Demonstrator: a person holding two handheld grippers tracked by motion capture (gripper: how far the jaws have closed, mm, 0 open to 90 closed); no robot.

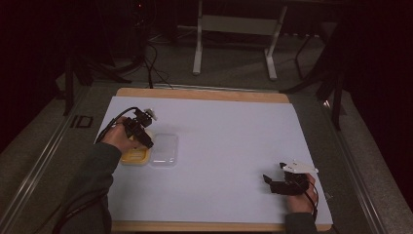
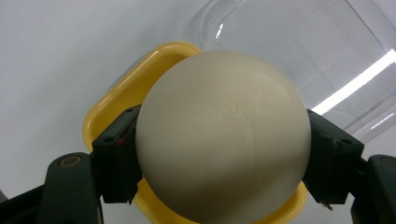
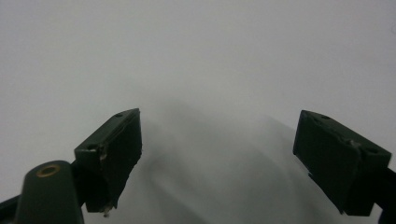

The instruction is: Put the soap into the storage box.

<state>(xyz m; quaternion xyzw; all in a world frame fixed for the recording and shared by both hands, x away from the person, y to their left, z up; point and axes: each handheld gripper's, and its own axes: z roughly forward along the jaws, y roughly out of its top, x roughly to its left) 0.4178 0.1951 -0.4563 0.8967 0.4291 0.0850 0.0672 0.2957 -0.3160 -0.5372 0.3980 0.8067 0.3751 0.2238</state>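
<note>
Egg-white ball, smooth and round, sits clamped between the two black jaws of the left tool, whose pads press on its left and right sides. It hangs just above a shallow yellow tray on the left side of the table; whether it touches the tray I cannot tell. On the near right, the right tool rests low over the pale sheet with its jaws spread wide and nothing between them. Farther in on the left, the person's left hand holds its tool over the tray, and a clear plastic lid lies just right of the tray, touching or nearly so. Beyond the table's far edge stands a white metal frame on the grey floor.
</note>
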